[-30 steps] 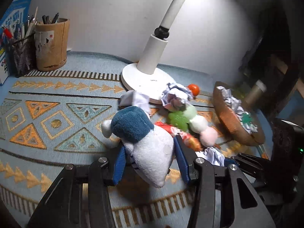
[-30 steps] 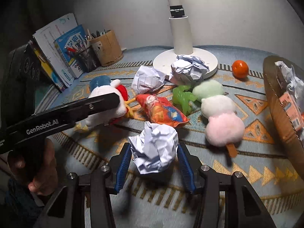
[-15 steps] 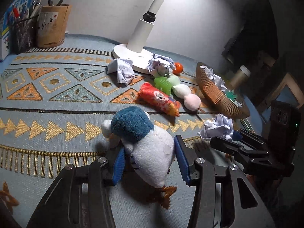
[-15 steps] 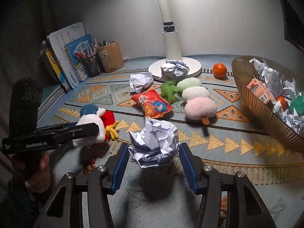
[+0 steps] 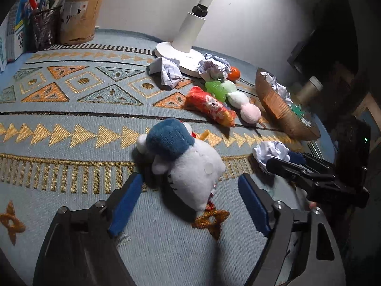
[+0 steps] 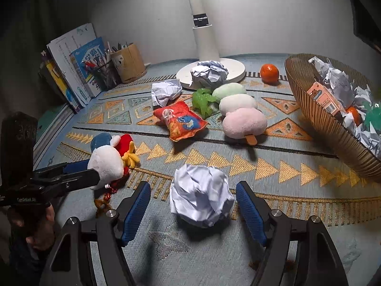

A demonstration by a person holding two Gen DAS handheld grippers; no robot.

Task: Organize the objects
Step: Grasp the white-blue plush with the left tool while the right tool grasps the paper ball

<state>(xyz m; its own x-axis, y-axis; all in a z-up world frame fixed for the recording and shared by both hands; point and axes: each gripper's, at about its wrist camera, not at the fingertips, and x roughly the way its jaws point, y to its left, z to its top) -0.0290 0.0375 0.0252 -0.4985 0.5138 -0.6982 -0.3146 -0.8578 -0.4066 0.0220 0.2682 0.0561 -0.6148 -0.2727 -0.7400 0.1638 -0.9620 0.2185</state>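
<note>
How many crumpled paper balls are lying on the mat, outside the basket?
3: one between the right gripper's open fingers, one on the lamp base, one just left of that base. More paper fills the basket; others may be hidden.

The left gripper tilts down toward the table, its jaws just sprung wide, touching nothing. The right gripper tilts down likewise at its side, jaws just opening, pads clear. A hand grips the left handle.
</note>
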